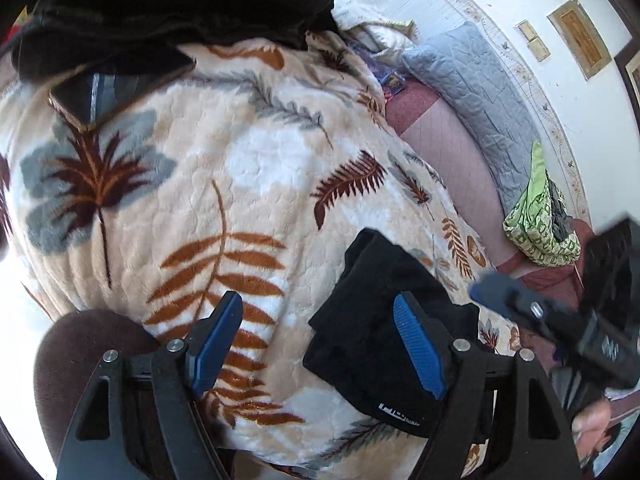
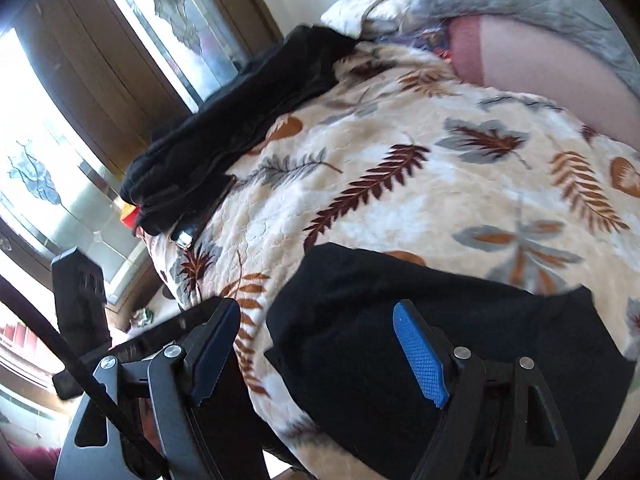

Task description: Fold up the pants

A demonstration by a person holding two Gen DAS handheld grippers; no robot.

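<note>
A leaf-patterned blanket covers a bed. Black pants, folded into a compact bundle, lie on its near edge. A second dark heap of clothing sits at the far side. The left gripper hovers low over the blanket, fingers spread wide, holding nothing. The right gripper points down over the pants, its fingers likewise parted and empty.

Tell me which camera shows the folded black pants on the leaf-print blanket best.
The left wrist view: the folded black pants appear almost whole, a compact bundle on the leaf-print plush blanket. The right wrist view sits closer, so the pants run off the bottom edge.
</note>
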